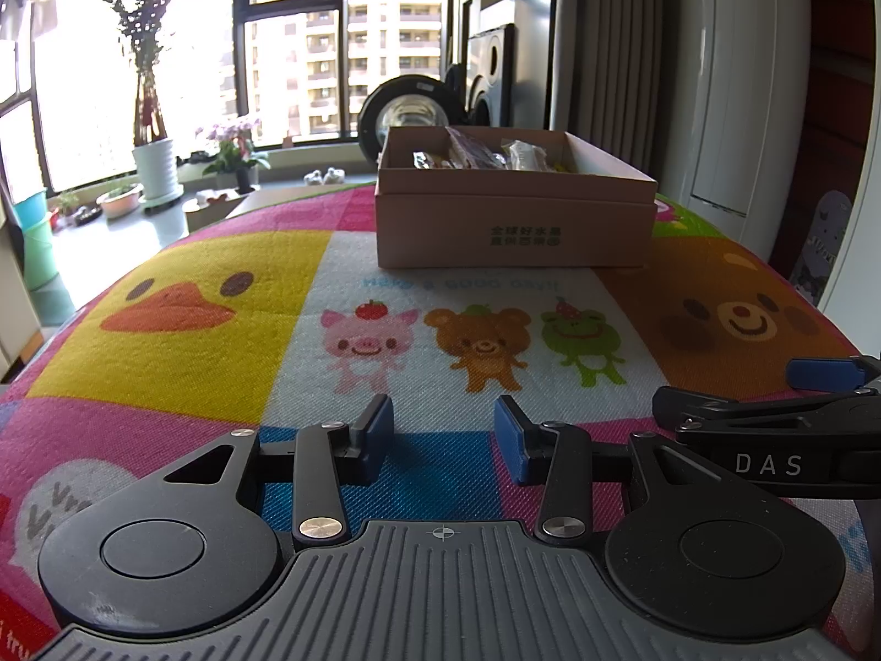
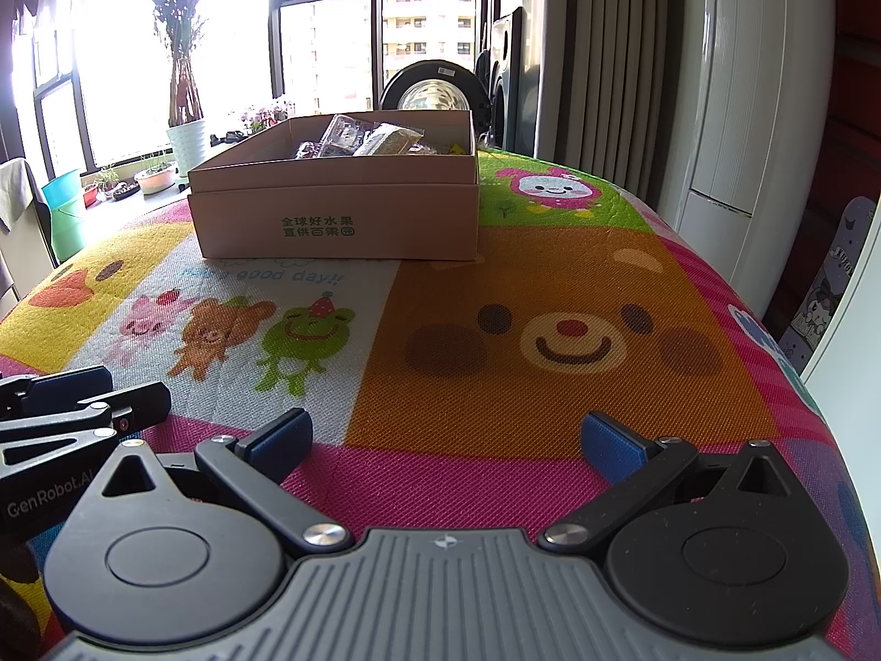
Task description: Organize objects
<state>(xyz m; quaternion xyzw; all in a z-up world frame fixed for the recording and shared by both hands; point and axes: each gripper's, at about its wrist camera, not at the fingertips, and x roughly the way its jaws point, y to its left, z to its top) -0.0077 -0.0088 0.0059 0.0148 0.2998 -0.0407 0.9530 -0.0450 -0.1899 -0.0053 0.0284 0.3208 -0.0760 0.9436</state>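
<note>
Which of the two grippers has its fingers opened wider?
The right gripper: its blue pads stand far apart, while the left gripper shows a narrower gap. Both hold nothing.

Box [image 1: 515, 228] contents partly hidden

Sunlit window [image 1: 341, 44], potted plant [image 1: 151, 82], perhaps curtains [image 2: 605, 55]

My table [image 1: 181, 341] is covered edge to edge by a bright cartoon mat [image 2: 550, 385] printed with a duck, a pig, bears and a frog. Directly on the mat, toward the far edge and about midway between the left and right edges, sits an open cardboard box [image 1: 515, 223] with green print on its near wall and wrapped packets [image 2: 363, 140] inside. The near part of the mat carries nothing.
</note>
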